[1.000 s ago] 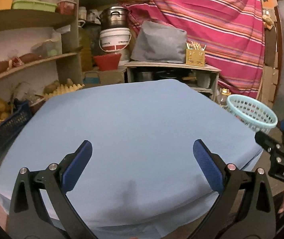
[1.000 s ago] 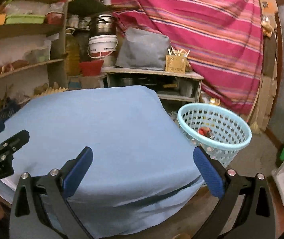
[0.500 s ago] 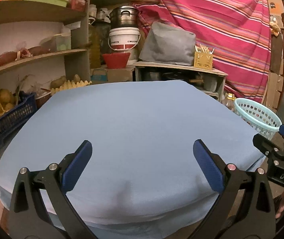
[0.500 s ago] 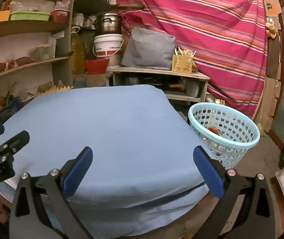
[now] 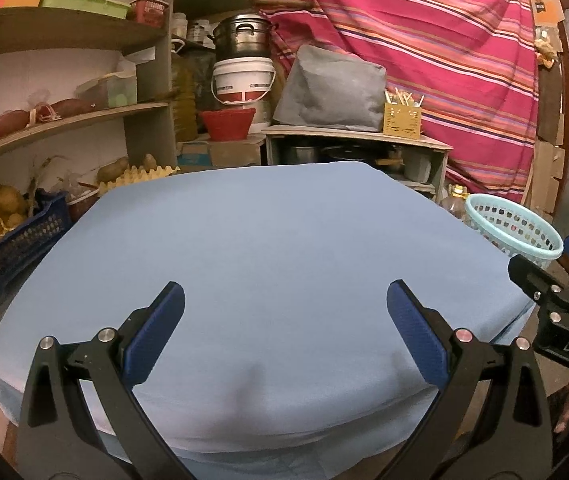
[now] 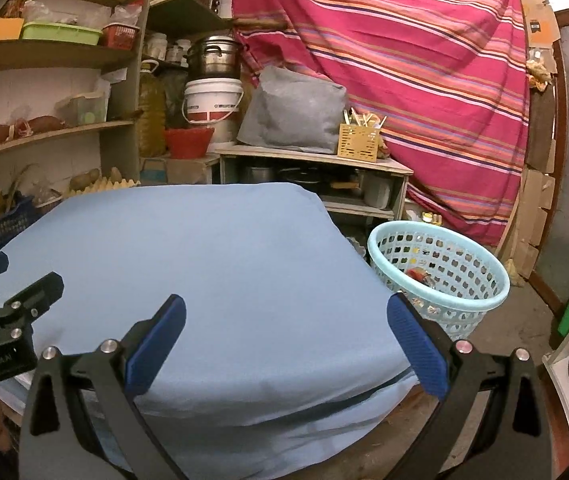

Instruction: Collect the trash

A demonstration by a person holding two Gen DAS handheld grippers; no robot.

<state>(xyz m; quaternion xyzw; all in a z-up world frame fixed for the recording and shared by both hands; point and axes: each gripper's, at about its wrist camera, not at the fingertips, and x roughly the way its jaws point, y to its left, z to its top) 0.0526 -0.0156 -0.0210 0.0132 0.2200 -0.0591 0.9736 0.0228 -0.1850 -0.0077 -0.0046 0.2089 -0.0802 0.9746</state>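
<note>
Left gripper (image 5: 284, 308): jaws spread wide, empty, held over the near edge of the counter (image 5: 268, 240), which is covered by a plain blue cloth. No loose trash shows anywhere on the cloth in either view.

Centre: the cloth surface between the two grippers is bare and smooth.

Right gripper (image 6: 284, 312): jaws likewise spread wide, nothing between them, over the counter's near right corner.

Far right: pale blue basket (image 6: 480, 304) stands on the floor just beside the counter's right edge, below counter level. A small reddish scrap (image 6: 418, 274) already lies inside it; other bits in it are too small to identify.

Key relation: the basket lies forward and to the right of the right gripper, well apart from the left one, so the right gripper is the nearer.

Judgement: collection looks finished or nearly so, since no piece remains in view to pick.
</note>
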